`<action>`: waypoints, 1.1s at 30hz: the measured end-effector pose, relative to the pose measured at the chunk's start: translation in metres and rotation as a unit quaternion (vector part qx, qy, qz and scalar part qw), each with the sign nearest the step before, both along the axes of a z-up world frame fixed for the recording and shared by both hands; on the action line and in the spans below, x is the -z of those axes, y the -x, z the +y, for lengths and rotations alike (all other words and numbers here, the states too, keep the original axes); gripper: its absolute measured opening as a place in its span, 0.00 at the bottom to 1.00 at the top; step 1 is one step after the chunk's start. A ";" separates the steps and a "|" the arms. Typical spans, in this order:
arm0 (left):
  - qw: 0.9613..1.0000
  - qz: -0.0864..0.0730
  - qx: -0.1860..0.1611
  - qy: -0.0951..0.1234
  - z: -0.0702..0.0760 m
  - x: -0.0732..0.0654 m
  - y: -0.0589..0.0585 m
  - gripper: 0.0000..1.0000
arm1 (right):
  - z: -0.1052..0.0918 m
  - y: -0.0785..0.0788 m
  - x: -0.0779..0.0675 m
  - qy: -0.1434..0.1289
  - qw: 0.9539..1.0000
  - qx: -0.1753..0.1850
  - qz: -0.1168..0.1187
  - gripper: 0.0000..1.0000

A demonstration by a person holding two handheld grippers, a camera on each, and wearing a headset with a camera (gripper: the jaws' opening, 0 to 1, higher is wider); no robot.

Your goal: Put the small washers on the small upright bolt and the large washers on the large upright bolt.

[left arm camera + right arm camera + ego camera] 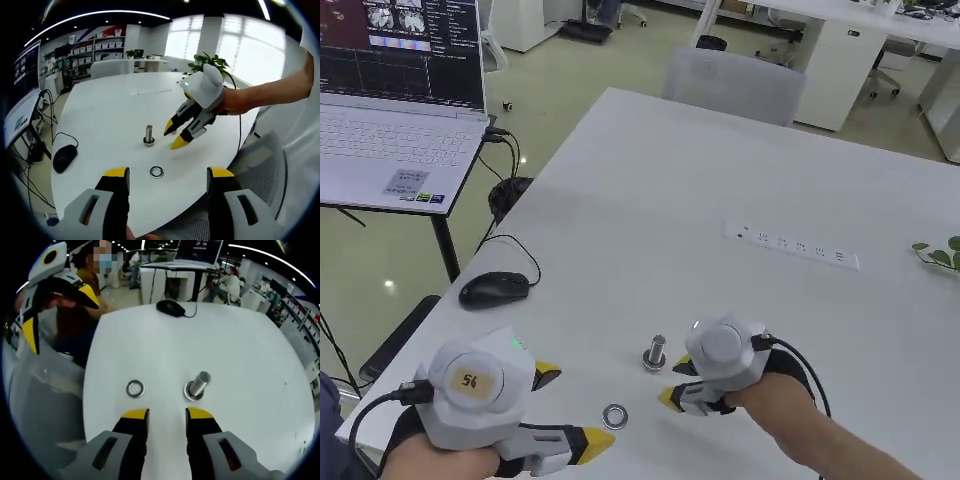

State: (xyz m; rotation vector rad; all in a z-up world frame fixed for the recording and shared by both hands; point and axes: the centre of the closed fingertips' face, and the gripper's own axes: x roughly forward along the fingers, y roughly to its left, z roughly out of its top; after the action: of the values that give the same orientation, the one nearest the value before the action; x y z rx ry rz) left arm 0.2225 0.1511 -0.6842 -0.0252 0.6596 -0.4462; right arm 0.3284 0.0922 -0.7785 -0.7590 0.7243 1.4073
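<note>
Head view, lower centre: one washer [615, 415] lies flat on the table [720, 200], near the upright bolt [655, 353]. Left hand-held gripper [575, 408] gapes wide, empty. Right hand-held gripper [673, 383] is partly open, empty. Step judged: pickup pending. The next move calls for pinching the washer's thin rim.

Round metal washer [615, 415] and upright steel bolt [655, 353] are silver, the plain table [720, 200] white; pale grey left gripper [575, 407] and right gripper [673, 381] have yellow-tipped black jaws.
</note>
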 end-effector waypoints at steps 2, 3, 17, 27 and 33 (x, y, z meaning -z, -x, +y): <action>1.000 0.001 0.001 0.000 0.000 0.001 0.000 0.62 | -0.001 0.005 0.004 -0.001 1.000 0.000 0.006 0.32; 1.000 0.001 0.001 0.000 0.000 0.001 0.000 0.62 | 0.000 0.008 0.005 -0.003 1.000 0.000 0.009 0.34; 1.000 -0.003 0.003 -0.001 0.002 -0.003 -0.005 0.62 | 0.026 0.034 0.027 -0.009 0.998 -0.043 0.040 0.35; 1.000 0.000 0.004 -0.003 0.004 -0.003 -0.002 0.62 | 0.036 0.048 0.039 0.023 0.990 -0.135 0.023 0.34; 1.000 -0.001 0.002 -0.001 0.005 -0.002 -0.001 0.62 | 0.036 0.049 0.045 0.051 0.983 -0.179 0.008 0.34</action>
State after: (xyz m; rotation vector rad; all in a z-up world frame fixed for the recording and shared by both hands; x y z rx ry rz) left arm 0.2239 0.1562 -0.6821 -0.0219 0.6584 -0.4486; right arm 0.2792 0.1280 -0.8235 -0.9946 0.6995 1.7105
